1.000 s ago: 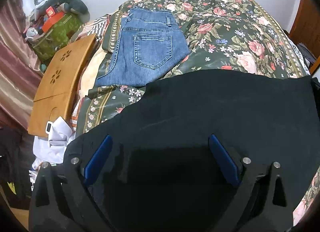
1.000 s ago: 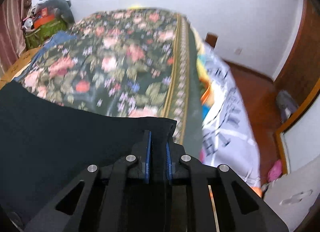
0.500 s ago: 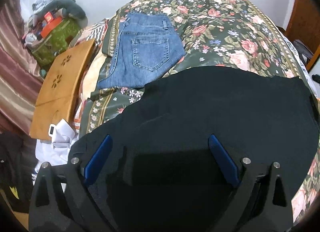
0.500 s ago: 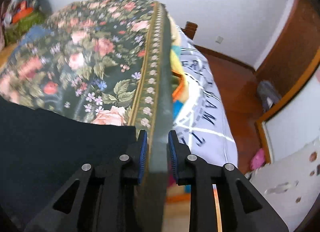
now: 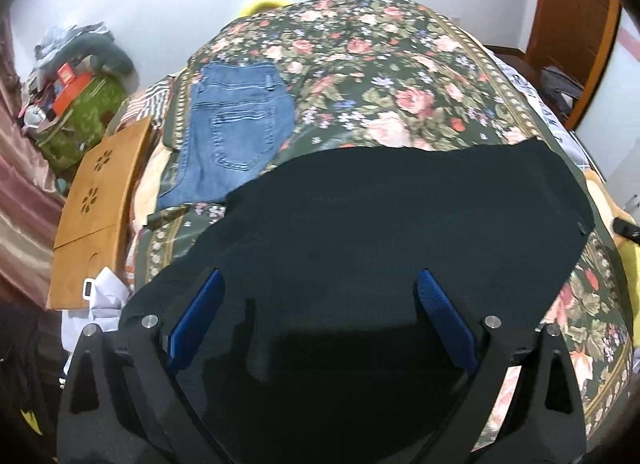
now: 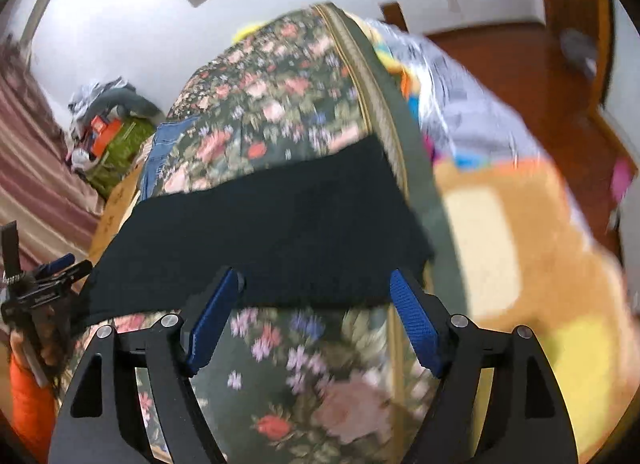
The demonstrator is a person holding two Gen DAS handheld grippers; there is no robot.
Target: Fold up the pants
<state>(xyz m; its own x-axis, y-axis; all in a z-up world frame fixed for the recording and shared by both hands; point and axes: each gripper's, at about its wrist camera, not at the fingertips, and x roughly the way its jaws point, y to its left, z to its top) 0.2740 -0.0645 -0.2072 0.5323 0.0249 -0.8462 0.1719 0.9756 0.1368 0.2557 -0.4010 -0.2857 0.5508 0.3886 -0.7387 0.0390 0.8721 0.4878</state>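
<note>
We see the black pants [image 5: 400, 224] lying flat across the floral bedspread [image 5: 400, 76], long axis running left to right, directly under our left gripper [image 5: 320, 316], while our right gripper [image 6: 316, 316] hovers just off their near edge. Both sets of jaws stand wide apart, holding nothing. 1 second ago the right jaws were pinched together at the pants' corner; now they have let go and pulled back.

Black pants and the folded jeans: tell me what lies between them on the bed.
In the left wrist view, only a narrow strip of the floral bedspread separates the black pants from the folded jeans; nothing else lies there.
</note>
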